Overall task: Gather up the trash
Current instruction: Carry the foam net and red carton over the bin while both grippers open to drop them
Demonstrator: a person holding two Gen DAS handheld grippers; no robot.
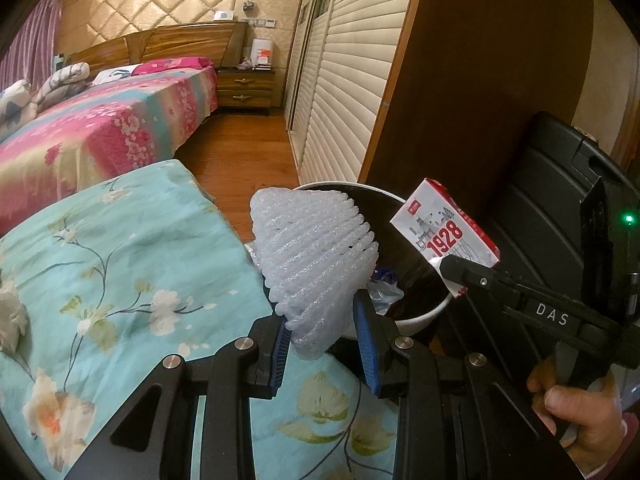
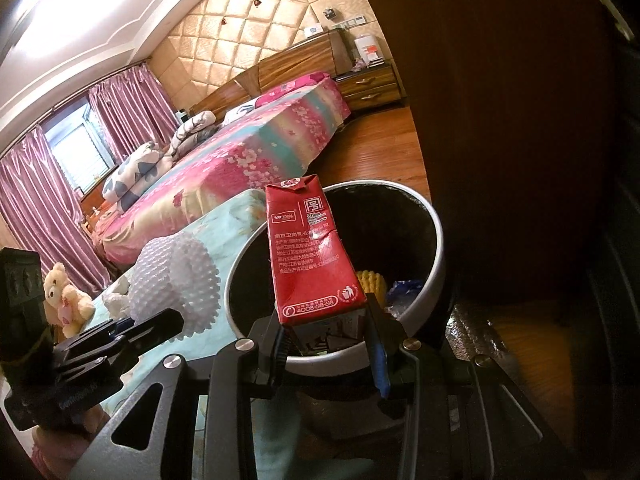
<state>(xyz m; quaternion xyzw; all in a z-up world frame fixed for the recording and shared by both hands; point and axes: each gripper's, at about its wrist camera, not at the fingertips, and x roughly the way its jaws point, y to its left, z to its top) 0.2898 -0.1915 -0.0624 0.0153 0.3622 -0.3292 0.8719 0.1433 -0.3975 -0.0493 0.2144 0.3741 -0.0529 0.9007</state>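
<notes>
My left gripper point(image 1: 322, 320) is shut on a white foam net sleeve point(image 1: 312, 256) and holds it at the near rim of the white trash bin point(image 1: 424, 316). My right gripper point(image 2: 326, 330) is shut on a red and white milk carton point(image 2: 314, 248) and holds it over the bin's point(image 2: 436, 240) dark opening. In the left wrist view the carton point(image 1: 446, 226) shows to the right, above the bin. In the right wrist view the foam sleeve point(image 2: 172, 280) shows to the left of the bin. The bin holds a yellow foam net point(image 2: 372, 282) and crumpled plastic point(image 2: 404, 292).
A turquoise flowered cloth point(image 1: 120, 260) covers the surface left of the bin. A bed with a pink cover point(image 1: 100, 132) lies behind it. A dark wooden wardrobe side point(image 1: 480, 80) and a black case point(image 1: 552, 208) stand to the right. A teddy bear point(image 2: 64, 296) sits far left.
</notes>
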